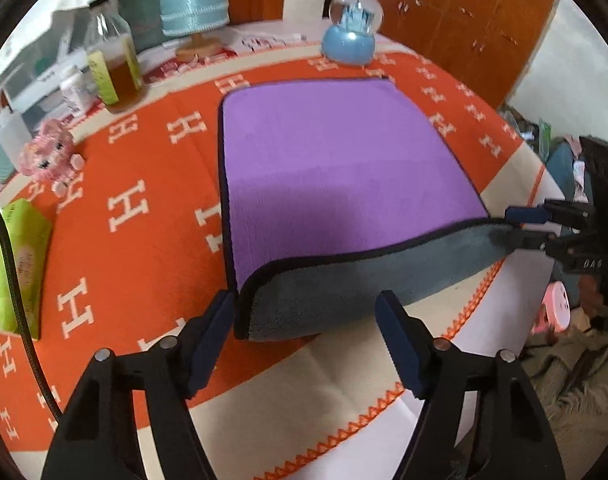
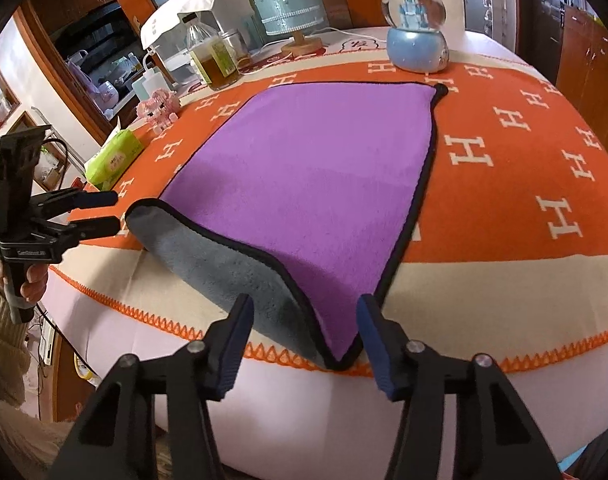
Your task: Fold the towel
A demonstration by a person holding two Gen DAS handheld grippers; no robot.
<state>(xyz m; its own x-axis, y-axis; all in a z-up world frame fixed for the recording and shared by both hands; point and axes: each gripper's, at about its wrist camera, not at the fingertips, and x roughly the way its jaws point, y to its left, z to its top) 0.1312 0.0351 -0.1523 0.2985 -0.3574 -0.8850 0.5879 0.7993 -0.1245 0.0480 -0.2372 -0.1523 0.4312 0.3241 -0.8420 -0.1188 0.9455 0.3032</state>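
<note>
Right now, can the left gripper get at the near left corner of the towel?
Probably yes. The left gripper is open, with the towel corner curled up, grey underside showing, just ahead between its fingers. Nothing lies between them.

The towel (image 1: 343, 160) is purple on top with a grey underside and thin black edging — fluffy microfibre by the look of it. It lies mostly flat on the orange H-pattern blanket (image 1: 144, 208), far corners down. The near edge is lifted and curled over — so the grey side (image 2: 232, 268) faces up there.
</note>
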